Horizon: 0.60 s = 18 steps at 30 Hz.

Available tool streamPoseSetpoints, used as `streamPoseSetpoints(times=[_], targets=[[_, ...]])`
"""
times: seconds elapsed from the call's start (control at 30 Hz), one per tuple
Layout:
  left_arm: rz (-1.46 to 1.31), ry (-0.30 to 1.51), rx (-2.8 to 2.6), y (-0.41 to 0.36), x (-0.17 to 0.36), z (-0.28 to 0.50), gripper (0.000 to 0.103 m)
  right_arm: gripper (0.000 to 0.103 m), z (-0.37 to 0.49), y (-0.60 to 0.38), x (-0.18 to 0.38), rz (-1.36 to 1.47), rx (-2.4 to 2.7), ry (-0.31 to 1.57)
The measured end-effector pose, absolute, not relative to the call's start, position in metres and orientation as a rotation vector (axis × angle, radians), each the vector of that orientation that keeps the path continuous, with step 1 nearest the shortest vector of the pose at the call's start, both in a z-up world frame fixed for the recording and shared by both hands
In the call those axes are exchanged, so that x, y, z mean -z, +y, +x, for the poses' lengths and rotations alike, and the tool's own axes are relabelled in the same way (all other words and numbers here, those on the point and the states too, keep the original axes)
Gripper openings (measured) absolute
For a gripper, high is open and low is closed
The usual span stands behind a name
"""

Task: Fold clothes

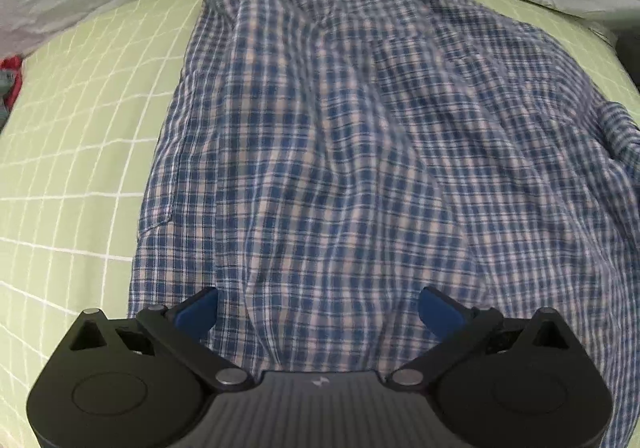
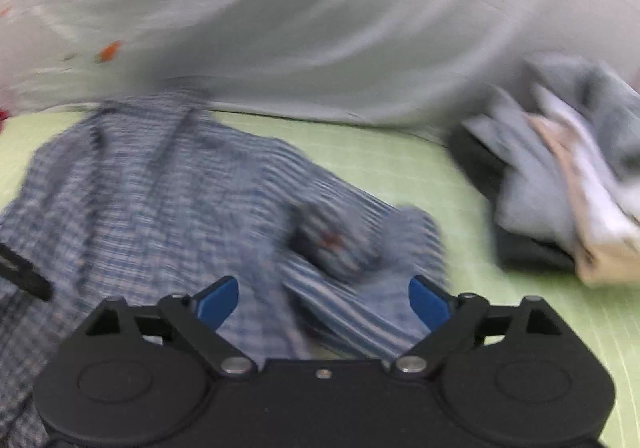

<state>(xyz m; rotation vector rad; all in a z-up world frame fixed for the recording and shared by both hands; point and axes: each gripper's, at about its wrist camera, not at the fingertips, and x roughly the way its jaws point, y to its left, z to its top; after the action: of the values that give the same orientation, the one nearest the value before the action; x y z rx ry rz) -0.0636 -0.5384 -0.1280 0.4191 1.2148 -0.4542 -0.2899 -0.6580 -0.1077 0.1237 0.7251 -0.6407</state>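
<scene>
While both tongs stand open and empty, left tongs [image 1: 318, 312] and right tongs [image 2: 324, 302], the checked shirt [image 1: 340, 152] lies spread across centre frame on the green gridded mat [image 1: 80, 136]. Step, as judged: between folds. Next: grip the bunched sleeve [image 2: 360, 244], lower centre.

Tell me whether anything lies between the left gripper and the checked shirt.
Nothing visible does. The left gripper hangs directly over the blue checked shirt with its jaws open, and only shirt fabric shows between the blue fingers. The shirt lies spread on the green gridded mat; nothing else rests on it in this view.
</scene>
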Motion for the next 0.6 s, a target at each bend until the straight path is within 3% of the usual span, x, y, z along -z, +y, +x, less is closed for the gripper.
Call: streamPoseSetpoints(times=[0.6], targets=[[0.487,1.05,0.844,-0.663,0.084,-0.107,0.103,0.101,-0.358,-0.719,0.143,0.346,0.921,0.749]])
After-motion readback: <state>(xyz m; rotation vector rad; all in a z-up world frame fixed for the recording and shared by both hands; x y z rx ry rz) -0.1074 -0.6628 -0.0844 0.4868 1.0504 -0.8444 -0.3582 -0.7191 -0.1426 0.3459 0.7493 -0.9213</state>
